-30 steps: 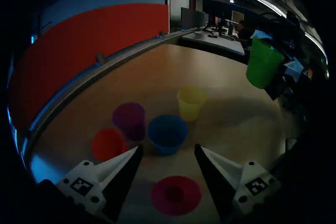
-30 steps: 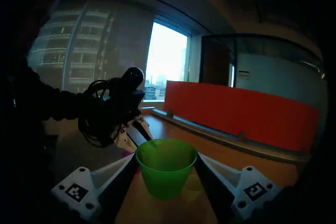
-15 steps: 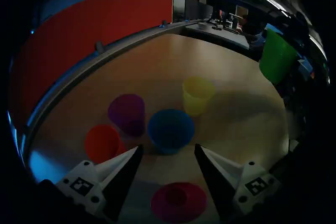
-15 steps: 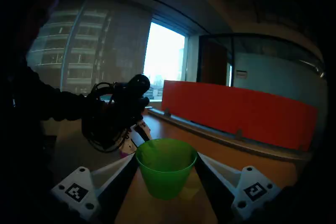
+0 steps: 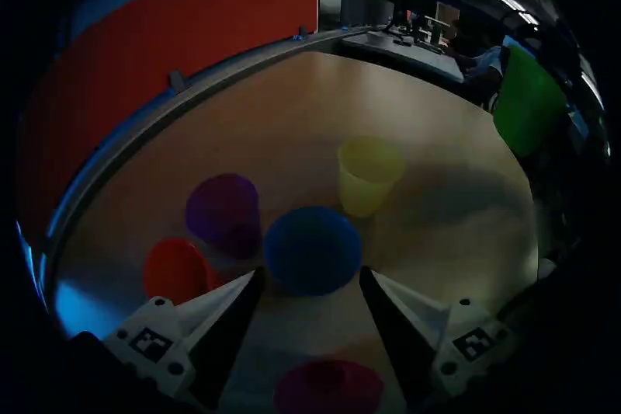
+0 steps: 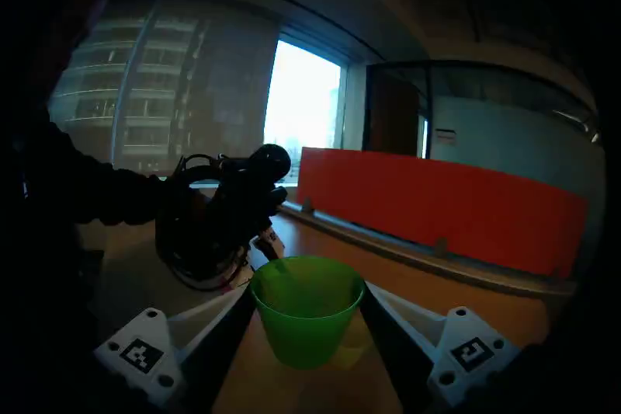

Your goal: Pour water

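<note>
Fingers of the left gripper [image 5: 310,272] stand wide apart with nothing held. A blue cup [image 5: 312,249] sits upright on the wooden table [image 5: 310,111] right at the mouth of the gap, and its near edge reaches in between the two tips. Whether either tip touches it cannot be told. A purple cup [image 5: 223,212] stands just to the left of the blue one, with a red cup [image 5: 175,270] nearer and further left, partly behind the left finger. A yellow cup [image 5: 369,173] stands beyond the blue one, a little to the right. A pink cup [image 5: 330,387] lies low in the left gripper view, between the finger bases. A red partition [image 5: 155,41] runs along the table's far edge.

The right gripper [image 6: 307,288] holds a green cup [image 6: 307,309] upright above the table, both fingers pressed against its sides just under the rim. Whether there is water in it cannot be told. In the left gripper view the same cup hangs in the air far off to the right, well apart from the cups on the table. In the right gripper view a gloved hand [image 6: 209,224] grips the other tool beyond the cup, in front of a bright window [image 6: 307,111].
</note>
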Demonstrator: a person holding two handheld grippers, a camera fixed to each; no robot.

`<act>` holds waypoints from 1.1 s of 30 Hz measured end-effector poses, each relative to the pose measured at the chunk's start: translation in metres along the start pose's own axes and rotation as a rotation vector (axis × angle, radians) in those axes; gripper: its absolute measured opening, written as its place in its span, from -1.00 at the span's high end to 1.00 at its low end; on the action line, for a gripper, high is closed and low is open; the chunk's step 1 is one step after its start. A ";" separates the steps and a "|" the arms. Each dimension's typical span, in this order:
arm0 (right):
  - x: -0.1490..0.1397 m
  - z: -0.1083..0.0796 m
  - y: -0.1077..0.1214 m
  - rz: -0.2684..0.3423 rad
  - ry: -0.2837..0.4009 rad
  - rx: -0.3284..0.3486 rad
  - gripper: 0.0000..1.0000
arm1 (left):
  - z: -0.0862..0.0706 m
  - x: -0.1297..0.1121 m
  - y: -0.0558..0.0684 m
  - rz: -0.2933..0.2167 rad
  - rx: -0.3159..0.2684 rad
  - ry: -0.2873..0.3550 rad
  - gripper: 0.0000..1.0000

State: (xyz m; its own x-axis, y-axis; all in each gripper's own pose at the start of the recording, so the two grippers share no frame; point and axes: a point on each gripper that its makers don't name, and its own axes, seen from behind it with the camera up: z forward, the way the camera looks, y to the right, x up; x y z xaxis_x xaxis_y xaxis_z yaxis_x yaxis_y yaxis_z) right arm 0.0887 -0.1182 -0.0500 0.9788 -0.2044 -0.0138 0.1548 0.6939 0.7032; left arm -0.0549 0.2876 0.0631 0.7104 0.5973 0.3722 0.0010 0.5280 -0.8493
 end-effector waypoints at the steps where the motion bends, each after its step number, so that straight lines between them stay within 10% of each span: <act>1: 0.000 0.000 0.000 0.000 0.000 0.000 -0.88 | 0.001 0.001 0.000 -0.002 -0.001 0.001 -0.80; 33: -0.004 -0.006 0.004 0.004 -0.002 -0.014 -0.87 | 0.016 0.010 -0.001 -0.064 -0.007 0.037 -0.78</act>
State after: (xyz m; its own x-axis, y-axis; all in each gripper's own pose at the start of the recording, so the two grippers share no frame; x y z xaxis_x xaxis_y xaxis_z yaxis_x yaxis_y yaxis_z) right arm 0.0861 -0.1103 -0.0519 0.9791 -0.2030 -0.0102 0.1532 0.7040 0.6935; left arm -0.0592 0.3027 0.0732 0.7346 0.5393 0.4118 0.0524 0.5600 -0.8269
